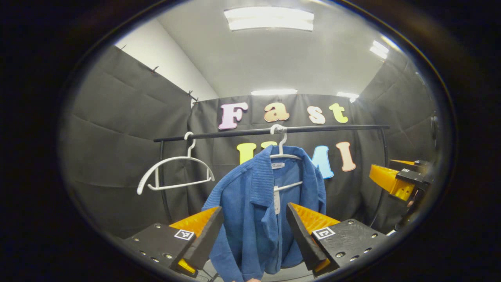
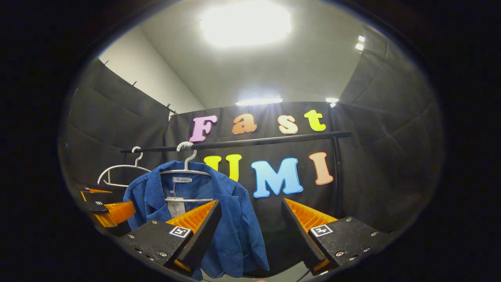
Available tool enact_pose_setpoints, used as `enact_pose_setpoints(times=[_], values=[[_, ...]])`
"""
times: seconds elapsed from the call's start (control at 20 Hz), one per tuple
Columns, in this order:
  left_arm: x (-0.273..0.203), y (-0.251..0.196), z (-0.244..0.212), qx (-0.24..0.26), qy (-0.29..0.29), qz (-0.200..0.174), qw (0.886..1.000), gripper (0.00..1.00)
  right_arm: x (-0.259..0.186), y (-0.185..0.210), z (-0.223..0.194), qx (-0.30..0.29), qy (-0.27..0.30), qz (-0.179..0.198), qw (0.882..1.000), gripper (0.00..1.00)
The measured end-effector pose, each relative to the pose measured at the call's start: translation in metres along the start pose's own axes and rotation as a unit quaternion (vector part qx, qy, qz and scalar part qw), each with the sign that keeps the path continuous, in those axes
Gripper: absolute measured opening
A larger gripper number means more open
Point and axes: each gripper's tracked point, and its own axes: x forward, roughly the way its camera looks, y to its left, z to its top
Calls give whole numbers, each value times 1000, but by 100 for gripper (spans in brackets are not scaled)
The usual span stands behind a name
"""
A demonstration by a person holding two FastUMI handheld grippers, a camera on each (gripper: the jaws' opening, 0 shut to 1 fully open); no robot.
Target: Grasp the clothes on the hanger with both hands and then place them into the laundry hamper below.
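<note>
Hangers [image 1: 176, 172] – two; blue shirt [image 1: 254, 211] – one, hung.

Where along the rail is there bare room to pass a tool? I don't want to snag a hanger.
Free: the rail from the blue shirt to its right post, and the short gap between the shirt's hanger and the empty hanger. Crowded: the left stretch, where both hangers hang. Both tools, left and right, are open.
</note>
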Motion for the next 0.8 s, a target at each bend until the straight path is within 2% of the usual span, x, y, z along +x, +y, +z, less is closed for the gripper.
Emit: enact_pose_setpoints(times=[0.25,0.3,0.35,0.6,0.8], values=[[47,-17,-14,6,8,32,999,99,40,5,-17,24,11,31,999,95],[54,-20,-20,4,15,37,999,93,47,6,-21,25,13,36,999,94],[61,-22,-26,4,23,43,999,99,55,10,-24,27,13,43,999,94],[93,-18,-50,20,47,80,995,99,88,26,-39,45,17,76,996,94],[109,-18,-65,10,57,100,993,99,108,39,-55,54,27,93,994,94]])
